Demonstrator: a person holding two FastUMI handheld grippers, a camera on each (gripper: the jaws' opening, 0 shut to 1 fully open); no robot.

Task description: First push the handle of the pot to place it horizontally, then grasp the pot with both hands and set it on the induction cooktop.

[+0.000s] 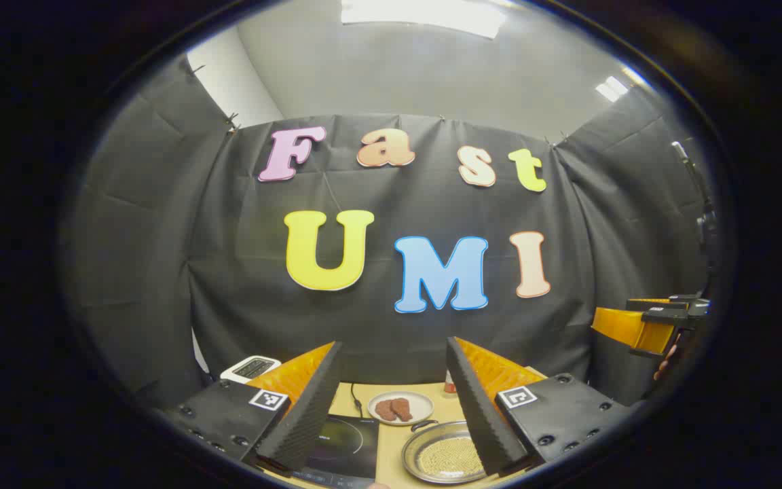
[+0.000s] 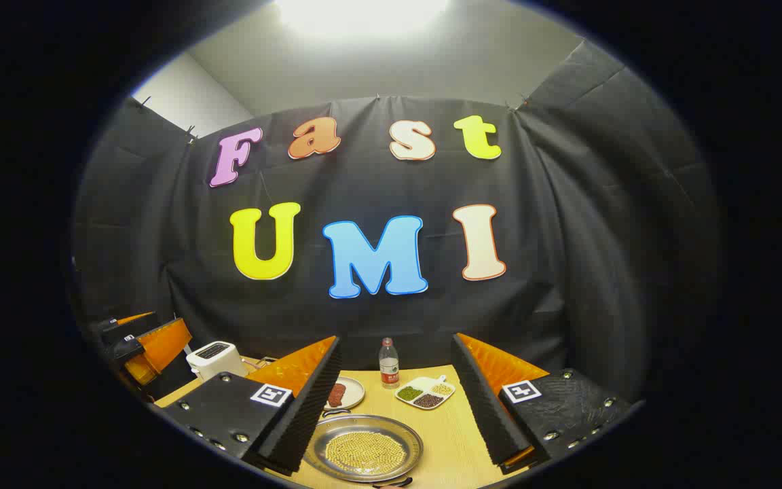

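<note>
Left gripper [image 1: 391, 414] and right gripper [image 2: 391, 407] both hung released above the table [image 2: 445, 435]. Pot [image 2: 364, 448] of yellow grains sat below on the wood, just beside the induction cooktop [image 1: 350, 445]. Beyond: meat plate [image 1: 401, 406], bottle [image 2: 388, 363], toaster [image 2: 214, 358].

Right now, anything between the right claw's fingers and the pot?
Nothing. In the right gripper view the open right claw hangs above the pot, with bare table beside it.

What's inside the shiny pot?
The pot holds a flat layer of small yellowish beads or beans, spread over its middle. In the left gripper view, the left tool's finger covers the pot's right part, so that part can't be seen there.
</note>
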